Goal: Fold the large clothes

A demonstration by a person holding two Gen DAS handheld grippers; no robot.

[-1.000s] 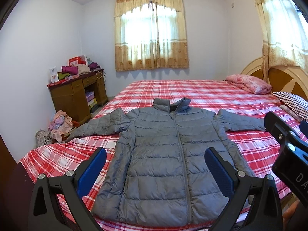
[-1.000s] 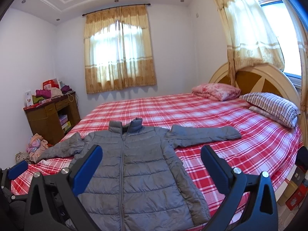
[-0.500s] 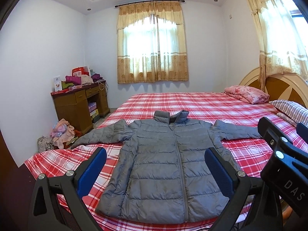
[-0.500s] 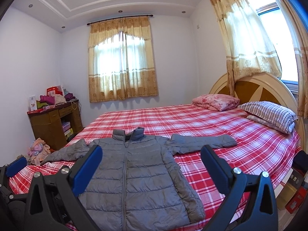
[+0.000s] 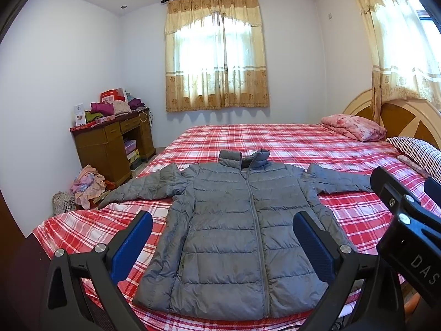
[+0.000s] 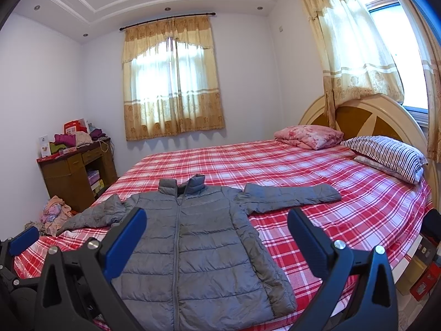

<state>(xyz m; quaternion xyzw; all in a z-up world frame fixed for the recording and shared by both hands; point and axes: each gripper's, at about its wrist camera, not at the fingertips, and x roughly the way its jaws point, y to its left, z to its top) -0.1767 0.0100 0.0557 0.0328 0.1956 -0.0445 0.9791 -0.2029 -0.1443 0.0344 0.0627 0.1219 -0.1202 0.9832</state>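
A grey quilted puffer jacket (image 5: 237, 231) lies flat, zipped and front up on the red plaid bed (image 5: 275, 140), hem toward me, both sleeves spread out sideways. It also shows in the right wrist view (image 6: 198, 245). My left gripper (image 5: 222, 244) is open and empty, held above the jacket's lower half. My right gripper (image 6: 216, 241) is open and empty, held above the jacket's right side. The right gripper's body shows at the right edge of the left wrist view (image 5: 399, 226).
A striped pillow (image 6: 386, 154) and a pink folded blanket (image 6: 308, 136) lie by the headboard (image 6: 366, 115). A wooden desk (image 5: 110, 143) piled with clothes stands at the left wall, with a clothes heap (image 5: 88, 184) on the floor. Boxes (image 6: 421, 270) sit by the bed's right side.
Both grippers have tilted up and drawn back from the bed, so the jacket sits lower in both views. Nothing was grasped; the jacket has not moved.
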